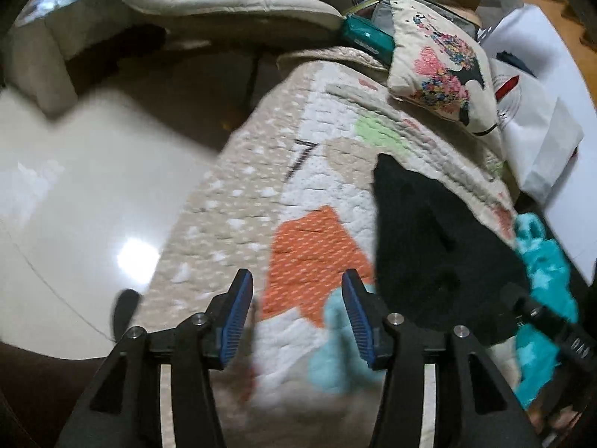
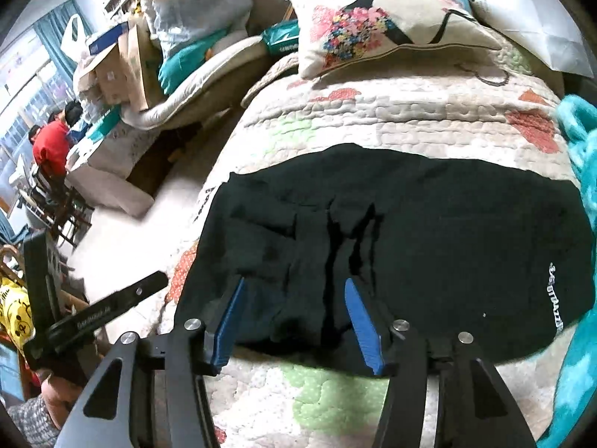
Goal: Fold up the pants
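A: How did the jaws stand?

B: Both were wide and held nothing; the right gripper (image 2: 294, 300) hung over the near edge of the black pants (image 2: 410, 246), which lay in a compact, wrinkled block on the quilt (image 2: 335, 392); the left gripper (image 1: 296, 295) hovered over bare quilt, the pants just to its right.

A: And the step?

B: Probably a further fold; each gripper should have pinched a near corner through every layer; the lift needed to be even.
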A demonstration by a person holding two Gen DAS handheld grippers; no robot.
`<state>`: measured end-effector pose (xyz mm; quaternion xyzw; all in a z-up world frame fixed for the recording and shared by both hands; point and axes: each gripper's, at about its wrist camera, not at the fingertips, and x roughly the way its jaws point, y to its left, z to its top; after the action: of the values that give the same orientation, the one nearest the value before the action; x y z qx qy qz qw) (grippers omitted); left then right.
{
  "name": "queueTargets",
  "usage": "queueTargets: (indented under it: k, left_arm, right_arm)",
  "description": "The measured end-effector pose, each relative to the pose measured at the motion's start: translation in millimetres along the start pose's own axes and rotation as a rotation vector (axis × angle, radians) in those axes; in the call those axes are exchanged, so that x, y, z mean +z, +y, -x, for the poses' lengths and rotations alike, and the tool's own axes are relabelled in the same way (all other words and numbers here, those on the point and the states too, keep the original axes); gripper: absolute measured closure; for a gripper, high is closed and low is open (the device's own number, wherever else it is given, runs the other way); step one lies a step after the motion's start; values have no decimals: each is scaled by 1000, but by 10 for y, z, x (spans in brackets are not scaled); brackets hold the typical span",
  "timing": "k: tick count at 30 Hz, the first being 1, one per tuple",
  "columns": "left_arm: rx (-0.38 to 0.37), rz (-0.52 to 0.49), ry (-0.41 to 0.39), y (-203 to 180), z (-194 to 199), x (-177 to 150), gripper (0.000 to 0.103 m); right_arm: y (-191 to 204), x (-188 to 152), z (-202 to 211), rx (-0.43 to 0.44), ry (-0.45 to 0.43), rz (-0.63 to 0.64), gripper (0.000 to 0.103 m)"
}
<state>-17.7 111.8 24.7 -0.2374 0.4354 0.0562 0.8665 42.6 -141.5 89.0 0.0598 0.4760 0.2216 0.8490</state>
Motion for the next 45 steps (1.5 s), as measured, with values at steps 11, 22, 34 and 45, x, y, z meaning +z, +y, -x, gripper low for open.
queueTargets:
  k: [11,22,34,45]
  left_arm:
    - [177,-108,-194,-154,678,-197,38]
    - [214,-102,-242,-160,999,-216,35]
    - [125,-102,-184,-267,951,-15,35]
    - [-93,-429,1,-1716,258,786,35]
  right_arm:
    - [-87,-190,78,6,-28,-29,39]
    - [-57,-198,265,-8,-87,-44,36]
    - [-310,-224,450,-61,-143,-131,35]
    - [-1034,-486,708,-125,-183,-438,35]
